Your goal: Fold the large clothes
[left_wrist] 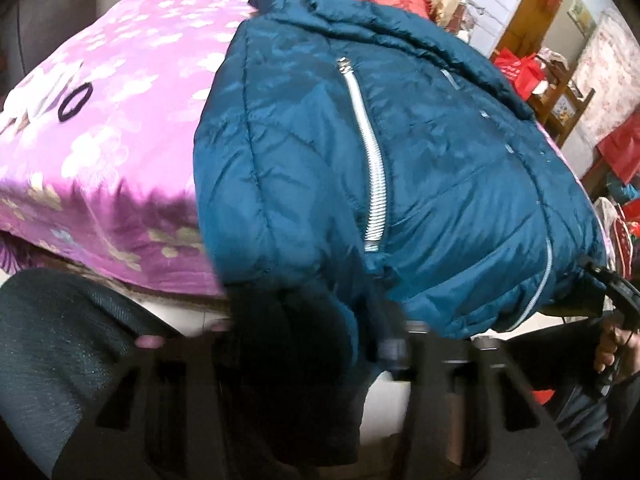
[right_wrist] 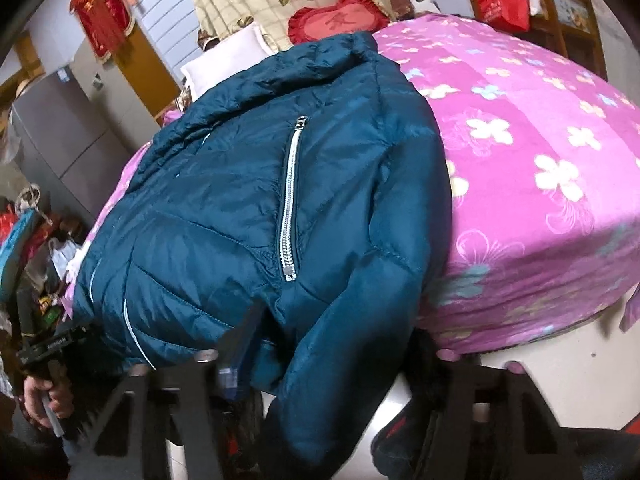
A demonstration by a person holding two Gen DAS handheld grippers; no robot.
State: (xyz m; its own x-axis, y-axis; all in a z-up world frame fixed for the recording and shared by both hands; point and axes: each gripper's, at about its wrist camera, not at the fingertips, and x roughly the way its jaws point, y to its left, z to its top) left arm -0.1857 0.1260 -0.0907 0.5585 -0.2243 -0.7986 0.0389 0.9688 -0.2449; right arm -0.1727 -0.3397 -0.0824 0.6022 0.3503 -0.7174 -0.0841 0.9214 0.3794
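A teal puffer jacket (left_wrist: 400,168) with silver zips lies front up on a pink floral blanket (left_wrist: 120,128), its lower end hanging over the bed's near edge. In the left wrist view my left gripper (left_wrist: 306,344) is at the hem, its jaws narrow and pressed on a dark fold of the jacket. In the right wrist view the jacket (right_wrist: 248,184) drops a sleeve (right_wrist: 344,344) between the jaws of my right gripper (right_wrist: 326,360), which stand apart with gaps beside the cloth. Each view shows the other gripper at the jacket's far corner, held by a hand (right_wrist: 40,400).
The pink blanket (right_wrist: 540,160) covers the bed. A black hair tie (left_wrist: 74,102) lies on it. At the bed's head are a red heart cushion (right_wrist: 340,20) and a white pillow (right_wrist: 224,64). Red bags (left_wrist: 520,68) and clutter stand beside the bed. Pale floor (right_wrist: 580,360) lies below.
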